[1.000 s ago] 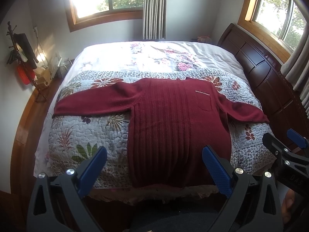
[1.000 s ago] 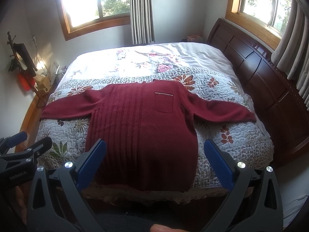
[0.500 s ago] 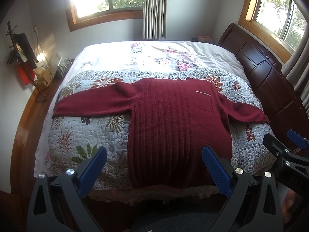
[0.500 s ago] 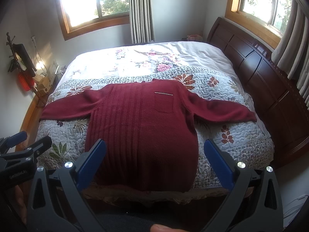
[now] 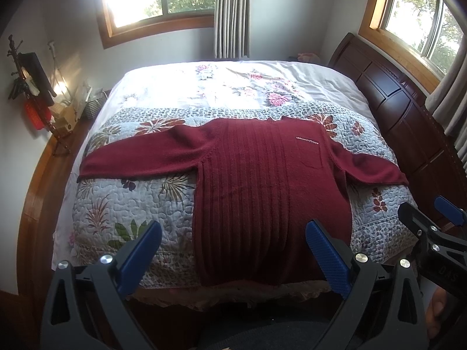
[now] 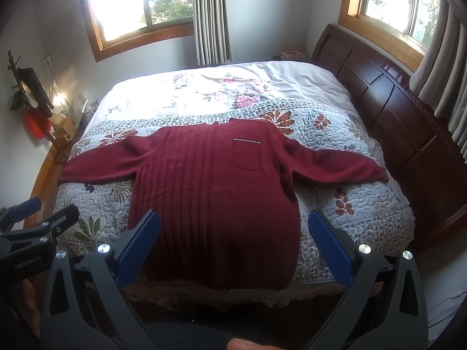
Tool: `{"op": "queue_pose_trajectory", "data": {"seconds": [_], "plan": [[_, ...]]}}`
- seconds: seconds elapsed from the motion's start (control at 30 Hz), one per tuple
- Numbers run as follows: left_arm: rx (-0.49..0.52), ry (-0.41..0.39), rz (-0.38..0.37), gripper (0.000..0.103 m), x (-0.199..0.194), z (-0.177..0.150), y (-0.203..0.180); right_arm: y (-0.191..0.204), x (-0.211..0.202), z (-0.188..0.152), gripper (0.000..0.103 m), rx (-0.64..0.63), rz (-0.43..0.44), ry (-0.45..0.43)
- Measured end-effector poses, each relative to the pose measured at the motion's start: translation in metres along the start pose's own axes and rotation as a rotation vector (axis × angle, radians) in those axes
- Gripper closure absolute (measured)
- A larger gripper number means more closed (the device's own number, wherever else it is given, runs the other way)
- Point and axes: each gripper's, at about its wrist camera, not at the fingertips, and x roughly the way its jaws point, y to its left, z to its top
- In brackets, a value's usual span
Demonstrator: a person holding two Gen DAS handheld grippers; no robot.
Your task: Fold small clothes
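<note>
The bed [image 5: 122, 204] carries a quilted floral cover, and the dark red sweater [image 5: 262, 192] lies flat on it, front up, hem at the near edge and both sleeves spread out sideways. No fold is made yet; the step in hand is judged to be the first approach to a sleeve.

The left sleeve [image 5: 140, 160] reaches toward the bed's left edge; the right sleeve [image 6: 335, 166] reaches toward the dark wooden headboard [image 6: 408, 122]. A chest pocket [image 6: 246, 154] marks the upper body.

The left tool [image 5: 233, 250] and the right tool [image 6: 235, 245] both hang above the near edge with jaws spread wide, holding nothing and clear of the cloth.

Recommended procedure: bring each tool down to a cuff, pinch only the knit and not the cover beneath, then carry the sleeve across the chest. The knit looks thick and soft, so a shallow bite may slip; a full bite at the cuff edge is advised. Lift low to avoid dragging the body out of square.
</note>
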Motion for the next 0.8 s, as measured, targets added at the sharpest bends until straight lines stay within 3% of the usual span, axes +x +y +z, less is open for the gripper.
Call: {"op": "queue_pose_trajectory", "data": {"seconds": [0.63, 0.73, 0.8], "plan": [[-0.004, 0.022, -0.014, 0.004, 0.017, 0.01, 0.006, 0.005, 0.014, 0.01, 0.003, -0.006, -0.02, 0.014], [-0.004, 0.0, -0.069, 0.004, 0.03, 0.01, 0.01, 0.001, 0.022, 0.012, 0.003, 0.0, -0.03, 0.003], [-0.021, -0.007, -0.146, 0.004, 0.045, 0.007, 0.017, -0.011, 0.031, 0.012, 0.003, 0.026, -0.032, -0.014]]}}
